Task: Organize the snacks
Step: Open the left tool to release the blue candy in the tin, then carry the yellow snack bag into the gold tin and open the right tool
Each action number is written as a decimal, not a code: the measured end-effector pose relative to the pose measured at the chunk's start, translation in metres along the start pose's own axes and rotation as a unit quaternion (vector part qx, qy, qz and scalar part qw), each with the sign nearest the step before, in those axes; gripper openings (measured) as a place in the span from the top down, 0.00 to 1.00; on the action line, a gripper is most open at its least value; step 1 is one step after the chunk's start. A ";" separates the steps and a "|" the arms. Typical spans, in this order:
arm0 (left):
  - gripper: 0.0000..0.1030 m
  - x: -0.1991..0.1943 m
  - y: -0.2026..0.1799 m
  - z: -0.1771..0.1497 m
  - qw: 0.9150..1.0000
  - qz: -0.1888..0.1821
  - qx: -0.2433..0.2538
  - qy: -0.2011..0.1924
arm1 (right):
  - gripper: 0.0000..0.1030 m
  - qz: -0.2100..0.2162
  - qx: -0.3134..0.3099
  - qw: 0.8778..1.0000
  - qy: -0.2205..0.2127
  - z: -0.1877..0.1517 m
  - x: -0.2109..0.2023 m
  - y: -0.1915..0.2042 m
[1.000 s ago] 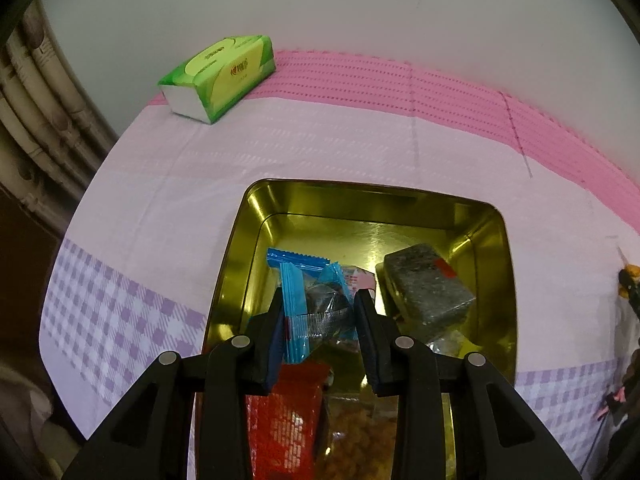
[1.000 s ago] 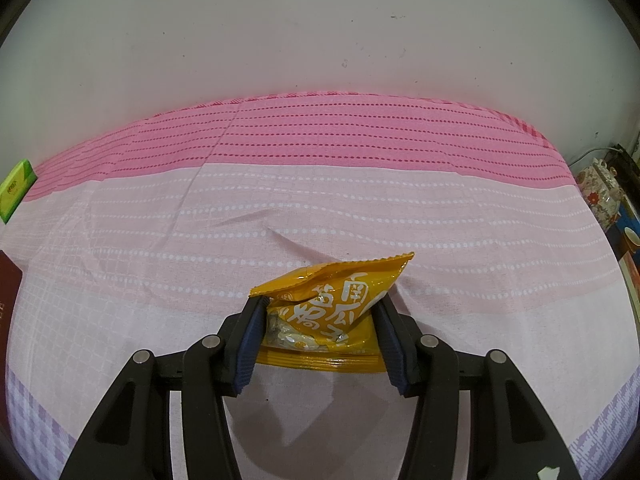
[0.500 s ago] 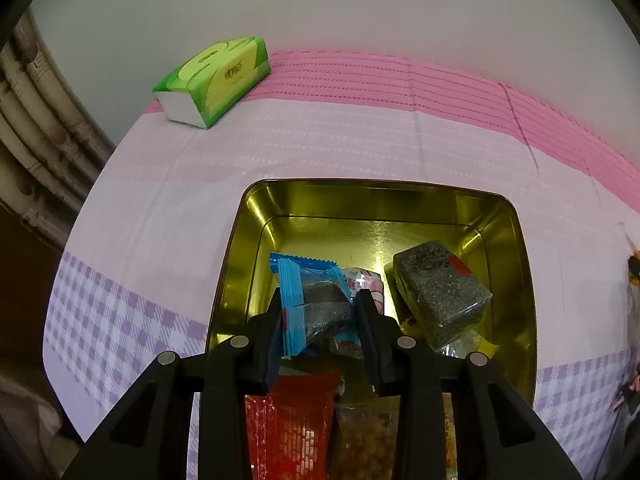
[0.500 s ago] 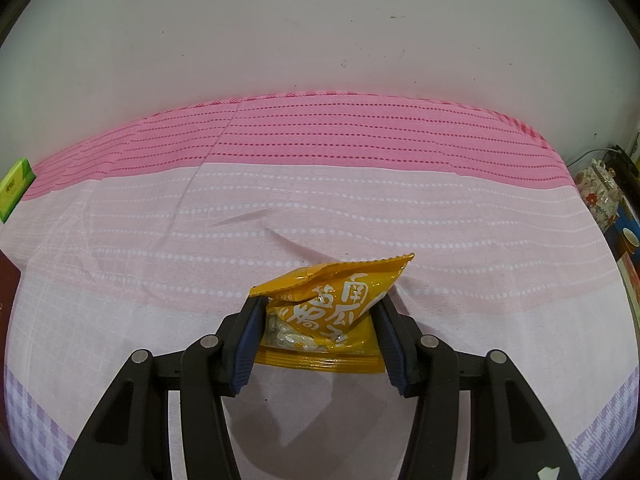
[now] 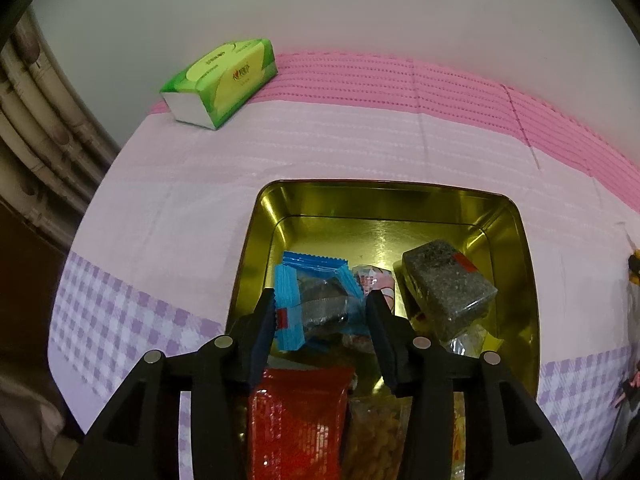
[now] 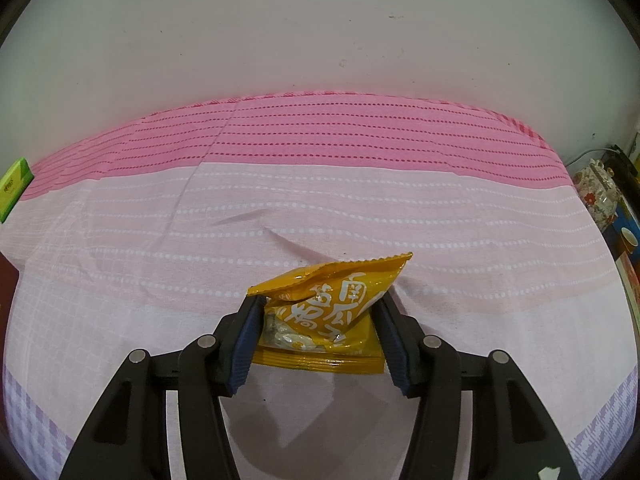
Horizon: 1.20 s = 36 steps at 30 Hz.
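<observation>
A gold tin (image 5: 516,240) sits on the pink and lilac cloth and holds several snacks. My left gripper (image 5: 320,296) hangs over its near half with its jaws opening. A blue packet (image 5: 316,304) lies between them, loose, resting on the other snacks. Beside it are a grey block in clear wrap (image 5: 448,288), a red packet (image 5: 296,420) and a bag of golden nuts (image 5: 372,440). In the right wrist view my right gripper (image 6: 318,300) is shut on a yellow snack bag (image 6: 332,308), its pads pressing both sides just above the cloth.
A green tissue pack (image 5: 220,80) lies at the far left by the wall; its corner (image 6: 12,184) shows in the right wrist view. A floral pot (image 6: 596,196) and cups stand beyond the table's right edge. Pipes (image 5: 36,128) run past the left edge.
The left jaws have spread apart and the blue packet has slumped from upright toward flat between them. The right gripper and its yellow bag have not moved.
</observation>
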<state>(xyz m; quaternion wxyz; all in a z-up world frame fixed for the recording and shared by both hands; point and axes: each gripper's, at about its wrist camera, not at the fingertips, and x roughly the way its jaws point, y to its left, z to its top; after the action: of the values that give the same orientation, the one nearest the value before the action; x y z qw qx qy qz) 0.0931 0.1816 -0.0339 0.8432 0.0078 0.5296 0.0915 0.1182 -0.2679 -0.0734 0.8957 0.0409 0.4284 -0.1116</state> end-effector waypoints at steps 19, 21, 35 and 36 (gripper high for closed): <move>0.44 -0.056 -0.003 -0.014 0.998 0.011 0.015 -0.056 | 0.49 0.000 0.002 1.000 0.001 0.001 0.002 -0.004; 0.43 -0.060 -0.001 -0.018 0.998 0.008 0.011 -0.059 | 0.49 -0.002 0.004 1.000 0.001 0.001 0.002 -0.003; 0.42 -0.073 0.008 -0.043 0.998 0.010 0.005 -0.061 | 0.56 -0.013 0.014 1.000 0.013 0.001 -0.001 0.008; 0.41 -0.073 0.008 -0.045 0.998 0.011 0.005 -0.061 | 0.56 -0.015 0.014 1.000 0.014 0.001 -0.002 0.008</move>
<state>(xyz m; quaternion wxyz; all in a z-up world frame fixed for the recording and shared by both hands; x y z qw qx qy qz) 0.0210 0.1741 0.0124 0.8730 0.0233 0.4773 0.0976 0.1198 -0.2599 -0.0715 0.8871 0.0489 0.4401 -0.1301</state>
